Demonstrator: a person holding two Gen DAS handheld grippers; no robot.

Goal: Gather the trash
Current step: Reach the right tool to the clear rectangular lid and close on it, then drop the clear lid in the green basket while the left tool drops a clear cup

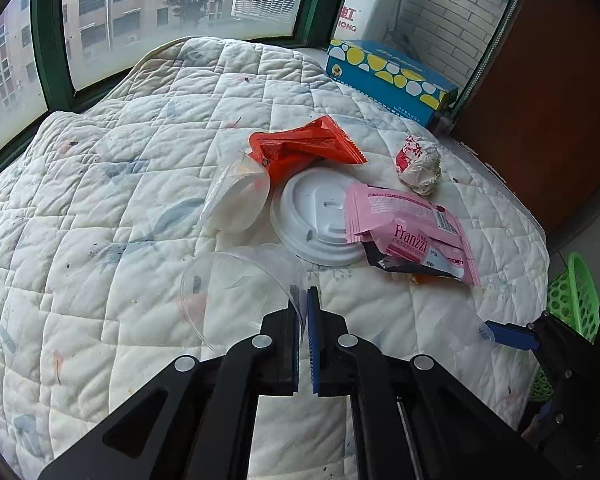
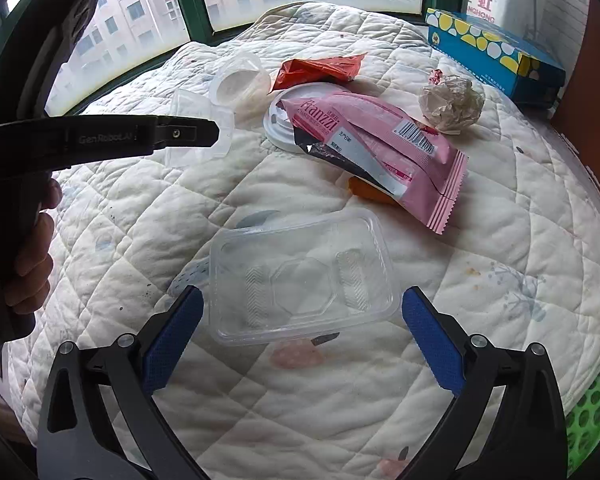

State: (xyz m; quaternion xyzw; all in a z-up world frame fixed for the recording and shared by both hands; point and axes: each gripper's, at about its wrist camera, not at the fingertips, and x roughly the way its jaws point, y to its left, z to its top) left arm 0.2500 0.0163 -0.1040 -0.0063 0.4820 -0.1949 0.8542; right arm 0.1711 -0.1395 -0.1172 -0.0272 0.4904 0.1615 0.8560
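Note:
My left gripper [image 1: 305, 300] is shut on the rim of a clear plastic container [image 1: 236, 284], just above the quilt; the right wrist view shows it [image 2: 216, 132] at that container [image 2: 196, 120]. My right gripper [image 2: 302, 300] is open, its jaws on either side of a clear plastic tray [image 2: 300, 280] lying on the quilt. Beyond lie a pink Franzzi wrapper [image 1: 412, 232], a white cup lid [image 1: 312, 216], an orange-red wrapper [image 1: 304, 144], a clear cup [image 1: 240, 196] and a crumpled paper ball [image 1: 418, 164].
A quilted white cover [image 1: 100, 200] lies over the surface by the window. A blue tissue box [image 1: 392, 76] stands at the far right. A green mesh basket [image 1: 572, 296] sits beyond the right edge, also in the right wrist view [image 2: 592, 412].

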